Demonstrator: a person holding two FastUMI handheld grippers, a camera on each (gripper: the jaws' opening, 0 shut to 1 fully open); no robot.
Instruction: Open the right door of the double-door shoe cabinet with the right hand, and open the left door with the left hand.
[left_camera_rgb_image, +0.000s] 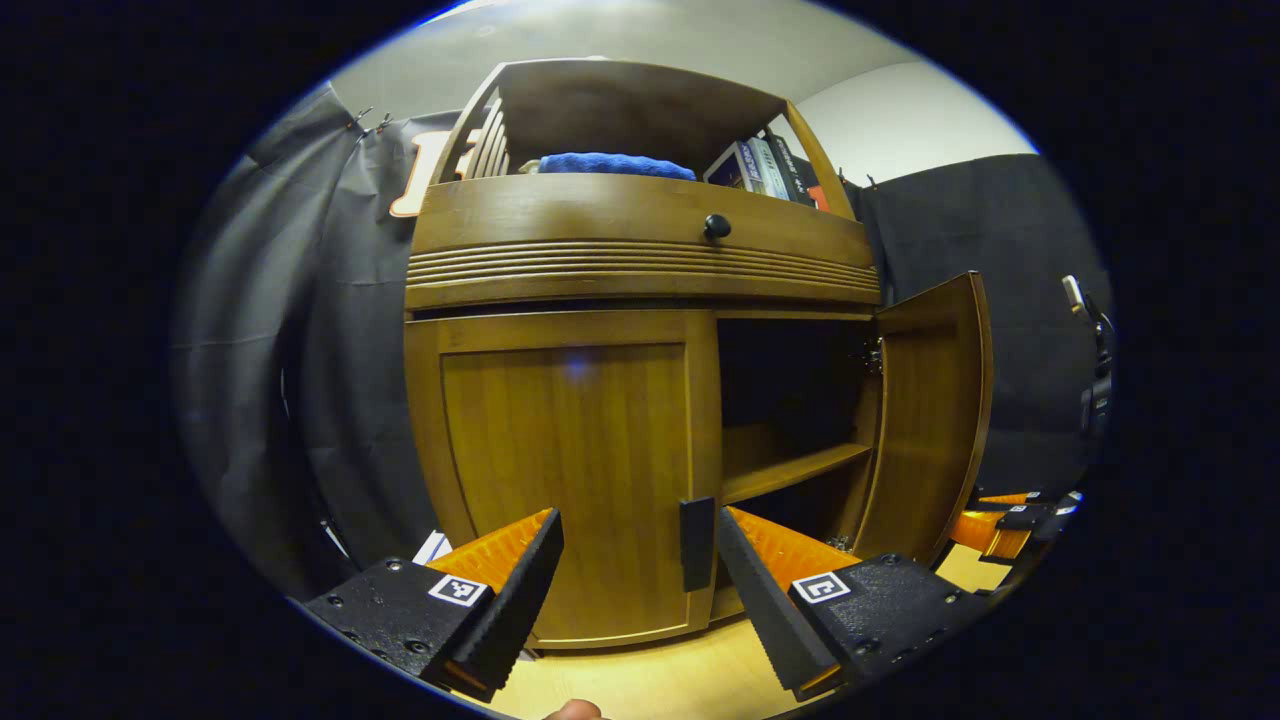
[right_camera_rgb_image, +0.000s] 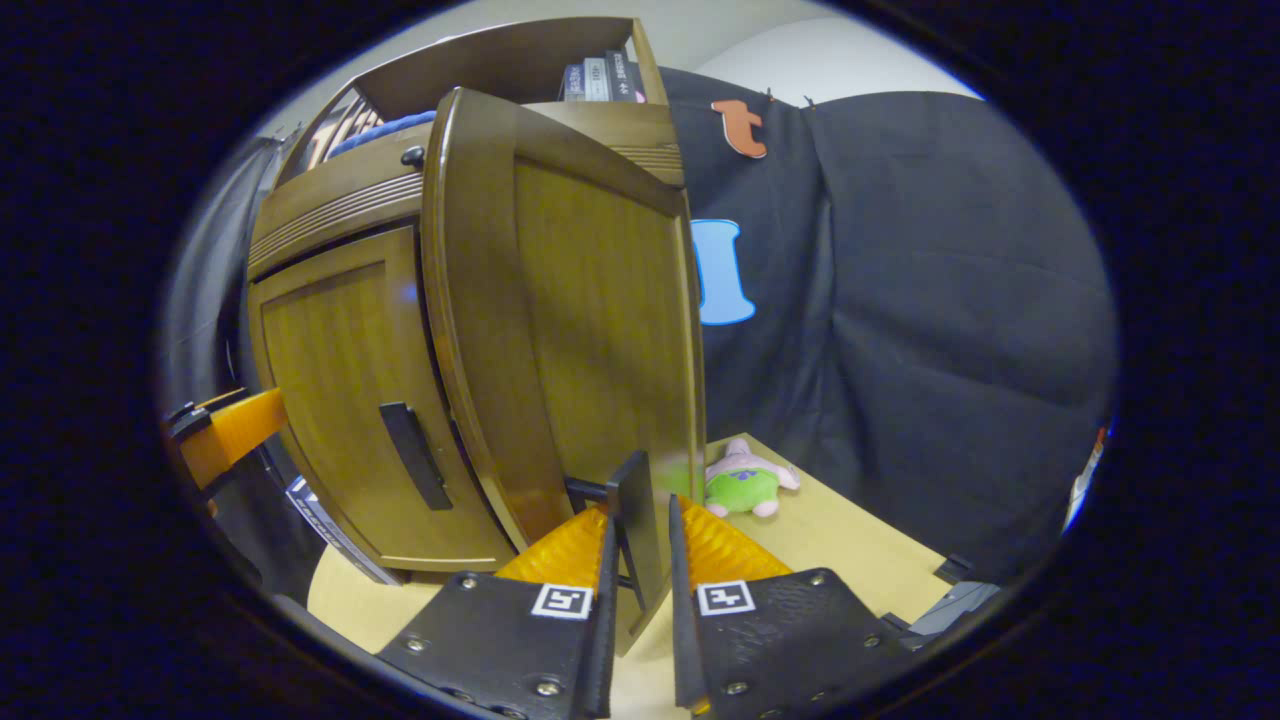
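Already the right door stands swung wide, the right gripper seemingly clamped on its handle. The left gripper, fingers spread, faces the shut left door, whose upright handle lies just ahead.

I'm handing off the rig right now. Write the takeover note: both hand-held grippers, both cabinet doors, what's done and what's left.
Right hand-held gripper: shut on the right door handle, holding the right door swung wide open.
Left hand-held gripper: open, fingers apart on either side of the left door handle, not yet gripping.
Left door: closed.
Done: right door of the shoe cabinet is open, inner shelf visible.
Left: close the left hand-held gripper on its handle and pull the left door open.
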